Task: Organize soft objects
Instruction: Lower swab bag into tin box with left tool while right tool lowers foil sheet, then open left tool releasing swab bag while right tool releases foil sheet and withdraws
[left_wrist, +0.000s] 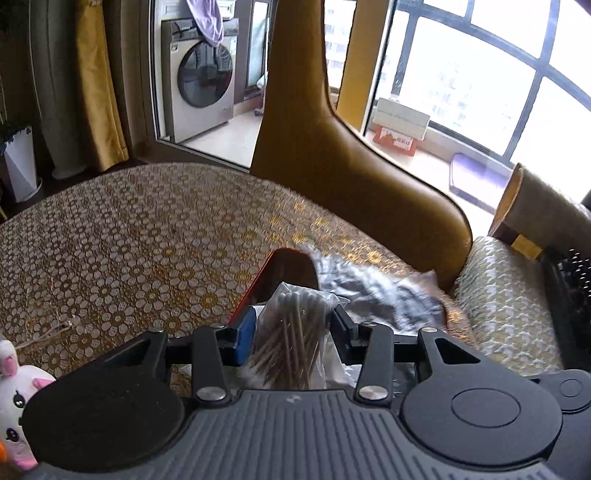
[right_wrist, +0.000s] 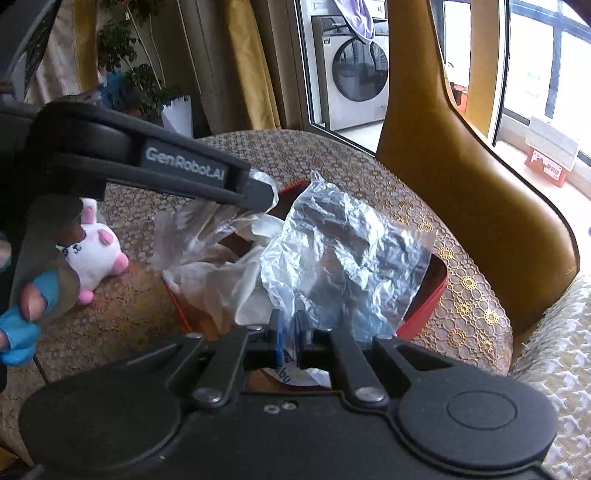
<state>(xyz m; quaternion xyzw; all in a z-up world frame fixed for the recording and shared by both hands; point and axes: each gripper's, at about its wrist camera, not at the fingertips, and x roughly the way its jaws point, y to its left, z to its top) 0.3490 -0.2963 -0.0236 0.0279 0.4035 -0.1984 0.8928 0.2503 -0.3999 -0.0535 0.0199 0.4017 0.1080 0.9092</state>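
Left wrist view: the left gripper (left_wrist: 291, 328) has its jaws clamped on a clear bag of cotton swabs (left_wrist: 291, 332), the sticks bunched upright between the blue pad and the black one. Just beyond it sits the red box (left_wrist: 275, 271) on the round table (left_wrist: 129, 240) with its gold flower-patterned cover. A crumpled silver foil bag (left_wrist: 373, 295) lies over the box's right side. A white and pink plush toy (left_wrist: 16, 391) rests on the table well to the left of the box.

In the right wrist view, the right gripper (right_wrist: 290, 332) has its jaws nearly together, pinching the near edge of the foil bag (right_wrist: 347, 254), which drapes across the red box (right_wrist: 424, 306). White glove-like material (right_wrist: 221, 273) lies inside the box, left of the foil. The left gripper (right_wrist: 264, 194) hangs over the box's far left corner, clear plastic (right_wrist: 192, 232) trailing below it. A mustard chair (right_wrist: 480, 206) stands right of the box.
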